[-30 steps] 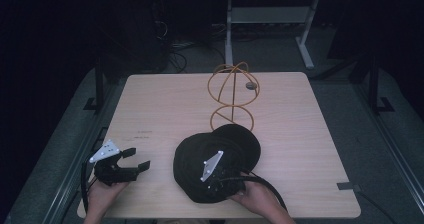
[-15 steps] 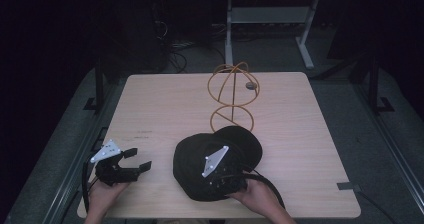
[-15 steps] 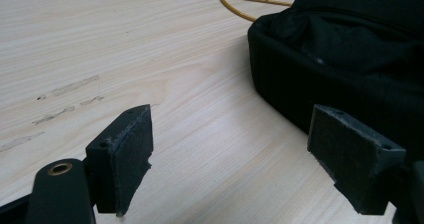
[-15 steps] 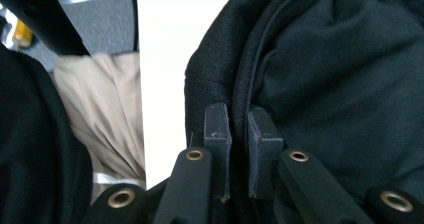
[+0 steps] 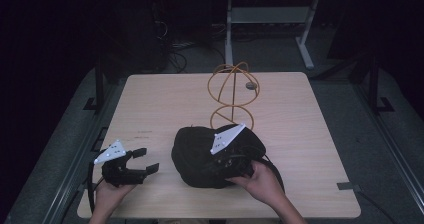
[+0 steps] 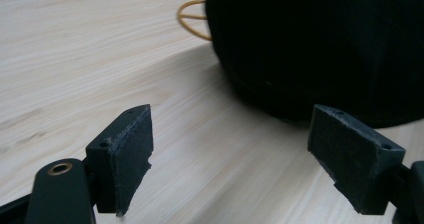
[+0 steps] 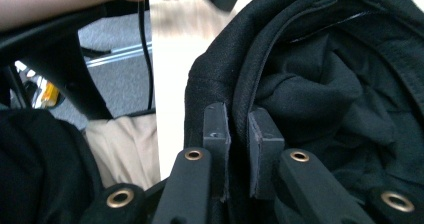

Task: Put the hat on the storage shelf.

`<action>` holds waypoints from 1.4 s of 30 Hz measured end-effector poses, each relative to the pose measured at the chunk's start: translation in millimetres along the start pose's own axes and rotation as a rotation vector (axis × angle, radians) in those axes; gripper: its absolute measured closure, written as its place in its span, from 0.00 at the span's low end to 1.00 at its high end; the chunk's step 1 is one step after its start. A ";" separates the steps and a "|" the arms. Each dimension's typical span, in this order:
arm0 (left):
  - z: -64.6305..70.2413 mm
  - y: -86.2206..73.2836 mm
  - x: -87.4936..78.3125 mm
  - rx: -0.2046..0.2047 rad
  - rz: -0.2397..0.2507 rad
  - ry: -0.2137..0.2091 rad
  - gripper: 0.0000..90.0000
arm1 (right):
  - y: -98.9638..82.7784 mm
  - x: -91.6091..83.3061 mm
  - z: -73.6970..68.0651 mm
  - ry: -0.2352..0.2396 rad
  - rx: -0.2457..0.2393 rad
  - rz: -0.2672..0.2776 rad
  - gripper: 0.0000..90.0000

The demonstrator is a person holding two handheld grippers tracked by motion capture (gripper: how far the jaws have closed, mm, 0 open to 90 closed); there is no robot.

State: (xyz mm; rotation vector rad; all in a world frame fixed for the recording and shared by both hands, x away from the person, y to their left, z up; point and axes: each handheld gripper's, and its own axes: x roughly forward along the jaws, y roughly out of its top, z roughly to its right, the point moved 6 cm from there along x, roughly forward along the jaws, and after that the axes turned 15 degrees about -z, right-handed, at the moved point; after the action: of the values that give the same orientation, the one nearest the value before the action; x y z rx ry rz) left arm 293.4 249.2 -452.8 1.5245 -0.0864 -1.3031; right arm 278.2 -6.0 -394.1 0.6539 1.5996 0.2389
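High view puts the black hat (image 5: 200,156) on the near half of the table (image 5: 310,134), under and around the right gripper (image 5: 235,166), with the wire hat stand (image 5: 231,96) just beyond it, farther from the person. Right gripper view has the fingers (image 7: 216,134) pressed nearly together on a fold of the hat's rim, the cloth pinched between the pads, the hollow crown lying ahead and to the right of them. So the stand lies forward of the right fingers and higher than the hat, and the carry would have to go up and away from the person. The left gripper (image 5: 142,161) sits well to the left, fingers (image 6: 127,144) spread wide with nothing between them; in its own view the hat lies ahead and to the right. The right hand is far nearer. Compared with a second ago, the right gripper and its grey plate (image 5: 226,136) stand higher and closer to the stand, and the hat looks bunched and partly lifted; the left has hardly shifted.
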 end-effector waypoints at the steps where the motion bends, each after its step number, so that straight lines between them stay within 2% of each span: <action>1: 3.3 1.5 1.1 0.003 0.004 -0.010 0.20 | 1.6 -2.0 0.4 -0.002 0.000 0.005 0.90; 2: 3.3 1.5 1.1 0.003 0.004 -0.010 0.20 | 3.3 -3.9 0.6 -0.004 0.001 0.011 0.90; 3: 8.9 4.1 2.6 0.026 0.006 -0.028 0.20 | 5.1 -5.7 0.7 -0.006 0.003 0.019 0.90; 4: 11.7 5.5 3.3 0.040 0.007 -0.035 0.20 | 7.1 -7.7 -0.3 0.001 0.014 0.026 0.90; 7: 20.9 10.1 4.8 0.072 0.018 -0.063 0.19 | 12.7 -13.6 2.7 -0.013 0.008 0.048 0.90; 8: 20.9 10.1 4.8 0.072 0.018 -0.063 0.19 | 12.7 -13.6 2.7 -0.013 0.008 0.048 0.90; 9: 27.1 13.6 5.6 0.084 0.036 -0.085 0.19 | 17.2 -17.4 3.1 -0.010 0.016 0.065 0.90; 11: 30.0 15.7 5.8 0.095 0.046 -0.092 0.19 | 19.1 -19.0 3.2 -0.012 0.019 0.066 0.90; 13: 40.0 22.5 6.8 0.125 0.071 -0.111 0.19 | 24.6 -23.4 4.6 -0.024 0.015 0.079 0.90; 14: 40.0 22.5 6.8 0.125 0.071 -0.111 0.19 | 24.6 -23.4 4.6 -0.024 0.015 0.079 0.90; 18: 54.1 31.4 14.9 0.166 0.076 -0.153 0.19 | 32.3 -28.3 5.5 -0.028 0.032 0.096 0.90; 22: 58.6 37.2 20.5 0.182 0.074 -0.145 0.19 | 39.0 -28.6 4.7 -0.025 0.026 0.106 0.90; 24: 58.8 40.2 23.0 0.175 0.080 -0.136 0.19 | 40.0 -28.6 5.0 -0.025 0.023 0.108 0.90; 26: 55.9 43.0 26.4 0.173 0.085 -0.111 0.20 | 43.6 -28.3 4.9 -0.007 0.018 0.119 0.90; 28: 53.6 43.8 27.8 0.185 0.092 -0.091 0.24 | 46.3 -27.5 4.1 0.000 0.020 0.123 0.90; 31: 49.6 44.5 28.7 0.188 0.108 -0.090 0.36 | 50.0 -25.1 3.3 0.008 0.013 0.121 0.90; 32: 49.0 44.7 28.2 0.190 0.116 -0.095 0.42 | 50.9 -24.3 3.1 0.008 0.011 0.118 0.90; 33: 47.7 45.5 26.4 0.197 0.130 -0.106 0.54 | 53.0 -23.7 2.2 0.015 0.011 0.123 0.90; 36: 48.6 47.2 24.8 0.208 0.148 -0.114 0.74 | 54.2 -24.2 2.3 0.018 0.007 0.131 0.90; 37: 49.8 48.6 22.7 0.224 0.155 -0.109 0.74 | 54.8 -24.8 2.4 0.020 0.005 0.136 0.90; 38: 50.7 50.2 20.8 0.233 0.161 -0.106 0.83 | 55.8 -25.9 2.1 0.026 0.010 0.146 0.90; 42: 51.8 55.9 16.3 0.237 0.170 -0.102 0.92 | 57.1 -31.0 3.3 0.035 0.014 0.166 0.89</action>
State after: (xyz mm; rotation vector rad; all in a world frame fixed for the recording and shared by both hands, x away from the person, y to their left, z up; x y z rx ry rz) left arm 291.8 181.8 -413.7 1.6092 -0.4402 -1.2675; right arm 297.0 23.1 -339.0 0.7978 1.5830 0.3635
